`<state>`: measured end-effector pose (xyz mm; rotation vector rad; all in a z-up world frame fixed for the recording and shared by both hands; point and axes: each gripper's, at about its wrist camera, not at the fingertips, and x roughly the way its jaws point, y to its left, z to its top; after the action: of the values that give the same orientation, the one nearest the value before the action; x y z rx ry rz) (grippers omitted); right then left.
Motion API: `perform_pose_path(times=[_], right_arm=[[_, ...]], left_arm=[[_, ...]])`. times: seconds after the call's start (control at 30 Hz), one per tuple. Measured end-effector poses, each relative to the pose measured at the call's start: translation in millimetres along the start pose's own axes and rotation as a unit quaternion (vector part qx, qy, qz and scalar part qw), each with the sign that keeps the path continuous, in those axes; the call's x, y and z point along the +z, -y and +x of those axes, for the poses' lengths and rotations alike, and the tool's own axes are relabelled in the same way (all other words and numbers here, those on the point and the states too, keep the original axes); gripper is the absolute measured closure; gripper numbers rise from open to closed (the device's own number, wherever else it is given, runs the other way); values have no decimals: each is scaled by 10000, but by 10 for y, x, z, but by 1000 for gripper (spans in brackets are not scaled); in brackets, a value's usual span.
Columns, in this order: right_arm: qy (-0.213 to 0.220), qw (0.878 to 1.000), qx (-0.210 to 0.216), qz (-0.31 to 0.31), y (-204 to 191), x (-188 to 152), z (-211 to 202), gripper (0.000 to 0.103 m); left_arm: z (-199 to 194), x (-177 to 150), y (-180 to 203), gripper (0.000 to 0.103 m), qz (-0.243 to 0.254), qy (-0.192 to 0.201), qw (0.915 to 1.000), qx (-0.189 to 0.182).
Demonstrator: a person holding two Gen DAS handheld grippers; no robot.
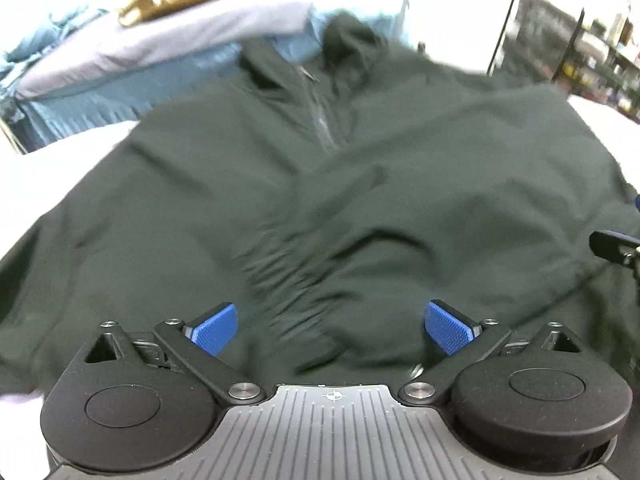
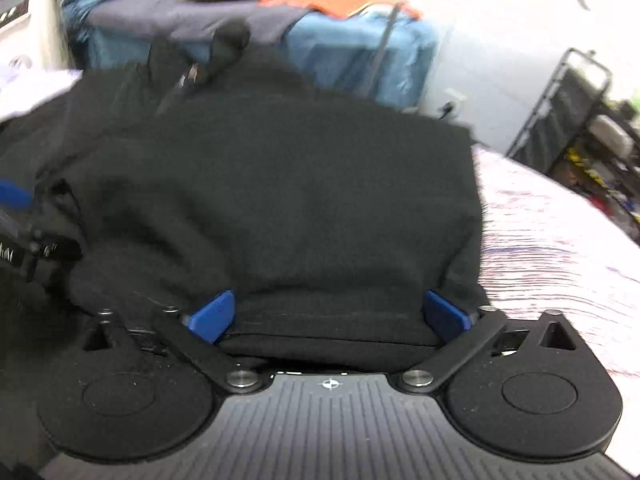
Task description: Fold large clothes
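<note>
A large black zip-up jacket [image 1: 248,184] lies spread on a pale table, collar and zipper [image 1: 320,120] at the far end. Its right side is folded over the middle, with bunched fabric near my left gripper [image 1: 332,330]. My left gripper is open, its blue pads wide apart just above the hem, holding nothing. In the right wrist view the jacket [image 2: 280,200] fills the middle. My right gripper [image 2: 332,314] is open, with the folded hem edge lying between its blue pads. The left gripper's blue tip [image 2: 14,196] shows at the far left.
A pile of clothes, grey, blue, brown and orange [image 2: 280,4], lies beyond the jacket's collar. The table's patterned cloth [image 2: 552,240] shows to the right. Dark metal shelving [image 2: 580,120] stands at the far right. The right gripper's edge [image 1: 616,248] shows at the right.
</note>
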<state>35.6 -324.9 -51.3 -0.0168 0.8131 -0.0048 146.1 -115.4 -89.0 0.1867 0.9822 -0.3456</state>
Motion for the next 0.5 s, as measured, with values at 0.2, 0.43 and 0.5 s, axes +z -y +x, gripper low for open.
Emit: perform_pose_path(times=[0.2, 0.43, 0.5], right_arm=[[80, 9966, 549, 604, -464, -159, -668, 1], [-705, 9886, 1172, 625, -1386, -583, -1021, 1], [-768, 9866, 1352, 488, -1642, -559, -1084, 1]], left_arm=[[-709, -766, -991, 0, -1179, 164, 9922, 367], [-1456, -1729, -2513, 0, -2746, 303, 9517, 1342], [-1621, -1875, -2922, 0, -3025, 367, 9383, 1635]])
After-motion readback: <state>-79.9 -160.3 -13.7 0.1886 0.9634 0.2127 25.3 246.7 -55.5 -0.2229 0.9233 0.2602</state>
